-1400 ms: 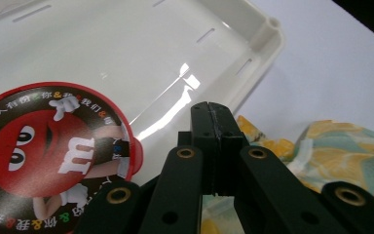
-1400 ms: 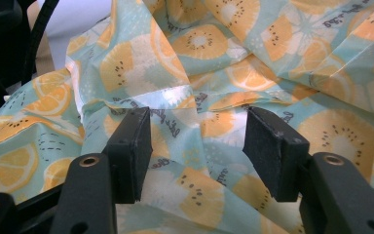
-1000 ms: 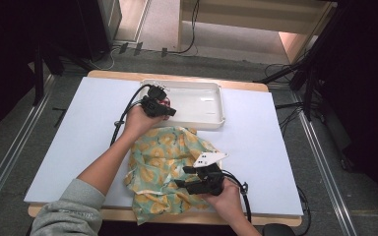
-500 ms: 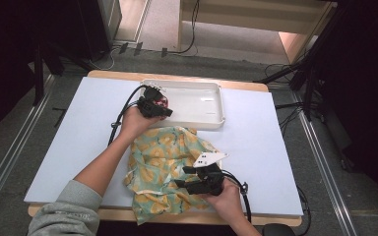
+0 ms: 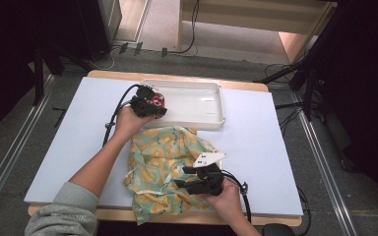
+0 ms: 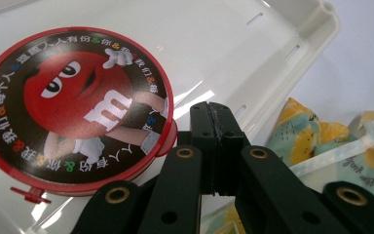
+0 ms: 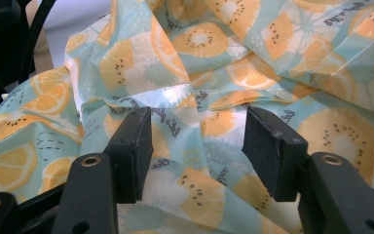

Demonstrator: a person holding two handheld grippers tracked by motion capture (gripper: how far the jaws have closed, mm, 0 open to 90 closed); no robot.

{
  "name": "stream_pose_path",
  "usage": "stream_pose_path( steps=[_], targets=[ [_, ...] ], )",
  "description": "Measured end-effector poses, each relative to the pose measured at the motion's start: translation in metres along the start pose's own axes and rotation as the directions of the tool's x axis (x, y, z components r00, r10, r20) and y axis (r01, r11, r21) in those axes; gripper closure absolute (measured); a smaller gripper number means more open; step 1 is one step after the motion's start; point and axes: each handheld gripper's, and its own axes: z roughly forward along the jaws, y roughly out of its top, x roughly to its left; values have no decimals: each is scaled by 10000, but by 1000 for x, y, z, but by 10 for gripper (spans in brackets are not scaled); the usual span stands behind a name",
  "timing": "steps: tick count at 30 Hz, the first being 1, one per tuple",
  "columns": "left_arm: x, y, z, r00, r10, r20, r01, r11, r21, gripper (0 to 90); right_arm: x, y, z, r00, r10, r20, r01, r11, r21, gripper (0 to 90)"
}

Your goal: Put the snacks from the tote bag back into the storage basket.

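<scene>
Soft, light cloth printed with orange slices on pale green (image 7: 233, 53) lies crumpled at the table's near edge; it will likely slump and slide, so a raised fold looks the best hold. The right gripper (image 7: 197, 151) hangs just above it, jaws wide. Farther off, the left gripper (image 6: 213, 146), jaws closed empty, sits beside a round red candy tin (image 6: 75, 105) in the white plastic tray (image 6: 292, 34).

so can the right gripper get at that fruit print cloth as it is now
Probably yes. The right gripper sits low over the fruit-print cloth with its fingers spread, folds of fabric lying between them and nothing over the cloth.
</scene>
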Motion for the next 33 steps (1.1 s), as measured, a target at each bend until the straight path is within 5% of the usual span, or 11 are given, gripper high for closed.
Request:
stream_pose_path(
  steps=[23, 33],
  targets=[
    [11, -8, -12, 9995, -168, -272, 168, 9999, 1, 889, 0, 0, 0, 10000, 11, 21, -11, 10000, 20, 456],
    [4, -6, -21, 9998, -111, 141, 111, 9999, 9, 747, -1, 1, 0, 9999, 158, -64, -158, 9999, -13, 449]
  ],
)
